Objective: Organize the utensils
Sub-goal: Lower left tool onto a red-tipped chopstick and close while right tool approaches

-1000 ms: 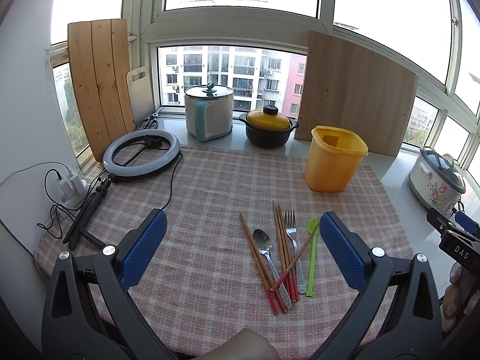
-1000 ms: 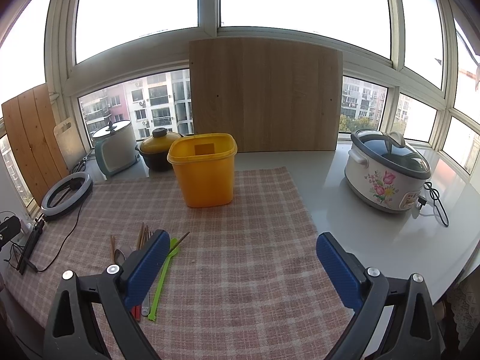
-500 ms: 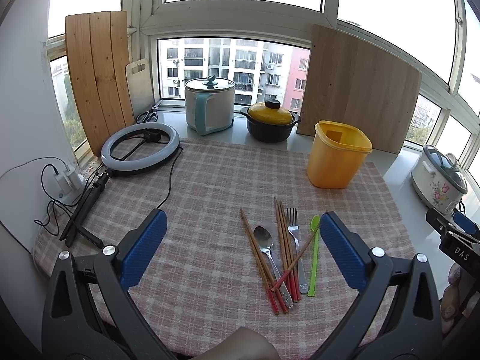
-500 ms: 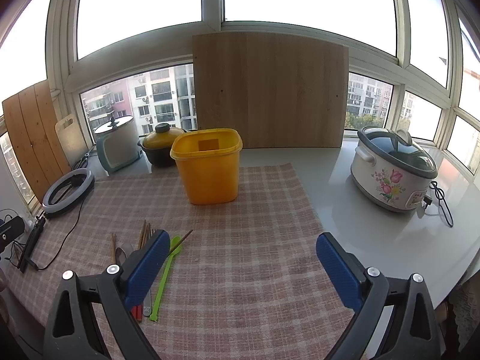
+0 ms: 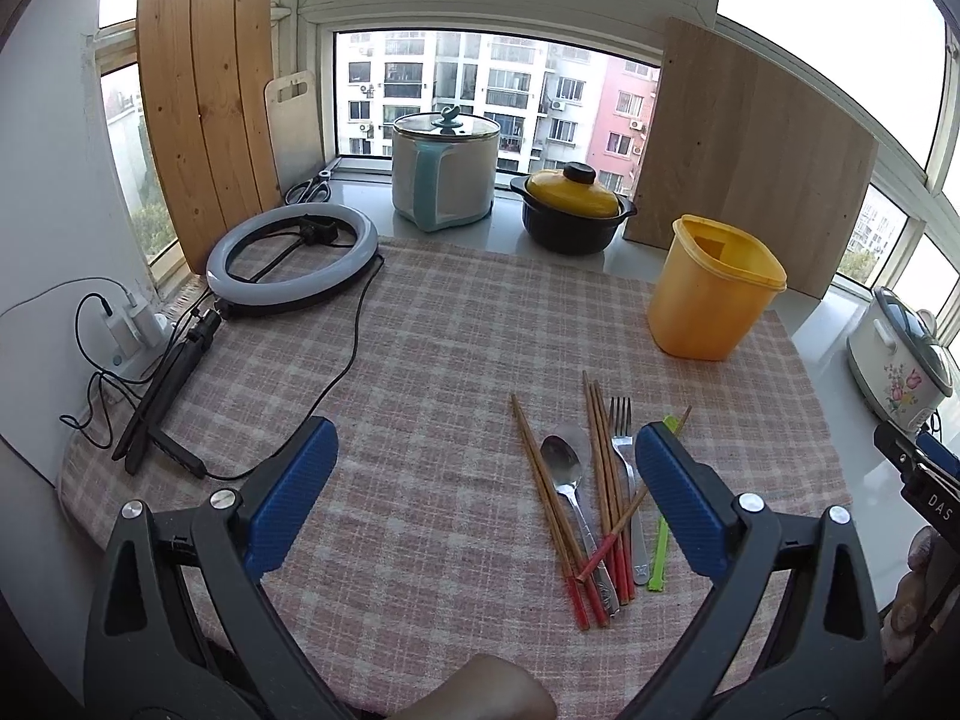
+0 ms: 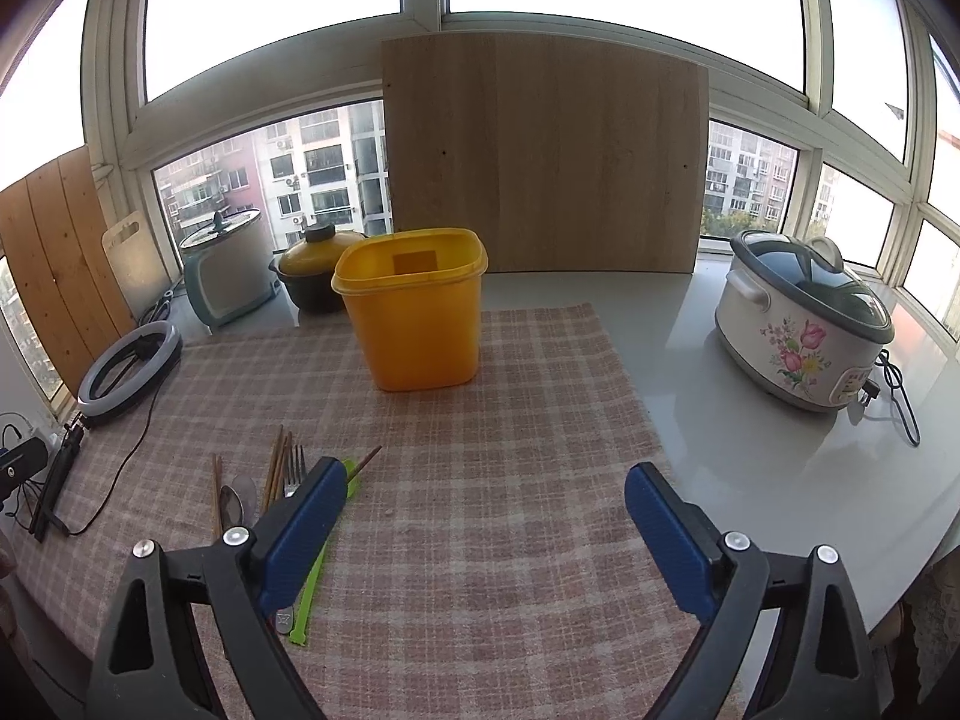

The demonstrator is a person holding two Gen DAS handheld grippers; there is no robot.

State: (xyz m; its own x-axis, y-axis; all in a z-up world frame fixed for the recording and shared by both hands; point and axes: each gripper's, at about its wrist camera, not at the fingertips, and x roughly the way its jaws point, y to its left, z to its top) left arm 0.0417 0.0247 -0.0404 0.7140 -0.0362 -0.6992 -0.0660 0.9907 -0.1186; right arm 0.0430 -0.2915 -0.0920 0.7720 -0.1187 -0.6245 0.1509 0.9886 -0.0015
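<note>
Several utensils lie side by side on the checked cloth point(image 5: 420, 360): chopsticks with red ends point(image 5: 600, 468), a metal spoon point(image 5: 564, 462), a fork point(image 5: 621, 420) and a green plastic utensil point(image 5: 659, 546). Behind them stands an open yellow container point(image 5: 711, 294), upright. My left gripper point(image 5: 480, 444) hovers over the cloth with its jaws closing slightly. Nothing is pressed between its pads, and the utensils lie just inside its right finger. My right gripper point(image 6: 486, 477) is open and holds nothing. The utensils point(image 6: 282, 468) lie by its left finger, the yellow container point(image 6: 420, 324) ahead.
A ring light point(image 5: 294, 258) on a stand with its cable lies at the far left. A white-and-teal pot point(image 5: 444, 174) and a black pot with a yellow lid point(image 5: 570, 210) stand by the window. Wooden boards lean on the frames. A flowered rice cooker point(image 6: 804, 324) sits at the right.
Both grippers have moved forward and down toward the table. The utensils now sit closer to the left gripper's right finger, and its jaws have narrowed a little.
</note>
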